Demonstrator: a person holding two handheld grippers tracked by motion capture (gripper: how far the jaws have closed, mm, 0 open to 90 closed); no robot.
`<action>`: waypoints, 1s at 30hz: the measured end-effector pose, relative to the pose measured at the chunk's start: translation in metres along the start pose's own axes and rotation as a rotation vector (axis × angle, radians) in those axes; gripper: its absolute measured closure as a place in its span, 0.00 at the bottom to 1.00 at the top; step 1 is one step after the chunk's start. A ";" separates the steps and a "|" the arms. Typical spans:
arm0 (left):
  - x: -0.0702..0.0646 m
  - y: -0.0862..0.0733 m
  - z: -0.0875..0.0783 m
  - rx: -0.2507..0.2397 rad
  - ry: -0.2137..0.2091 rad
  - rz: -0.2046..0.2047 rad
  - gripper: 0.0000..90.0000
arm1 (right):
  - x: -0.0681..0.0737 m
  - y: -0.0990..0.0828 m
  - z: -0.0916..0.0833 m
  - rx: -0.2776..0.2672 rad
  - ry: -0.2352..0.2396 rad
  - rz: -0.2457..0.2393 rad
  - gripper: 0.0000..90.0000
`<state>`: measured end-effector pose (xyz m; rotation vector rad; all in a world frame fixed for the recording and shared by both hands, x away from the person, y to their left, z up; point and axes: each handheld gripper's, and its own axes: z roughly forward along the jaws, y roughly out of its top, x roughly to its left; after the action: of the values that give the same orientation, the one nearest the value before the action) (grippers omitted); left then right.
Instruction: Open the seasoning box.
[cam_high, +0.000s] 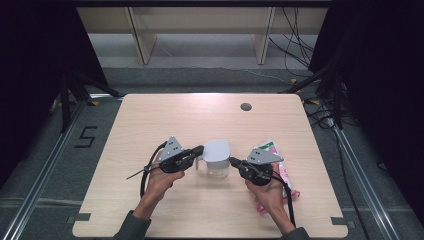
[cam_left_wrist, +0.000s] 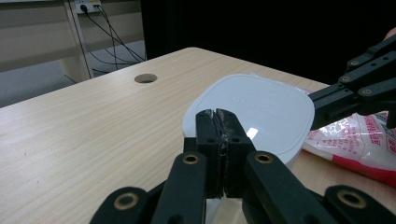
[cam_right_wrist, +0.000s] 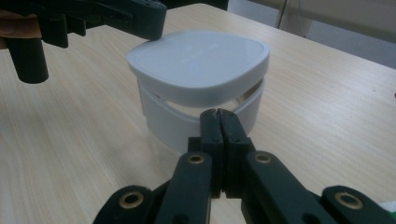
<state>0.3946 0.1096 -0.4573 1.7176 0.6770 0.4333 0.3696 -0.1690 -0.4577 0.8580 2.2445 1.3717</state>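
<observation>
A white lidded container stands near the middle of the light wooden table, between the two grippers; its lid sits a little raised above the body, so a dark gap runs under the rim in the right gripper view. The left gripper comes in from the container's left side – its jaws are pressed together with nothing between them, and their tips lie at the lid's edge (whether they touch it I cannot tell). The right gripper points at the container from the other side; its jaws are likewise clenched on nothing, tips just beside the container's wall. Behind the right hand lies a pink and white plastic packet, flat on the table, just beside the container; a round cable hole sits well apart, toward the far edge.
</observation>
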 end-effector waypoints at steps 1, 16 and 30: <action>0.000 0.000 0.000 0.002 -0.002 0.001 0.98 | 0.000 0.001 0.000 0.001 0.002 -0.017 1.00; 0.009 0.009 -0.025 -0.014 0.034 0.002 0.71 | 0.001 0.012 0.000 -0.020 -0.008 -0.027 1.00; 0.005 -0.007 -0.038 0.070 0.041 0.022 0.52 | 0.007 0.025 0.005 -0.045 0.005 -0.044 1.00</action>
<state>0.3732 0.1423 -0.4551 1.7875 0.7103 0.4663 0.3752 -0.1520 -0.4377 0.7868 2.2147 1.4004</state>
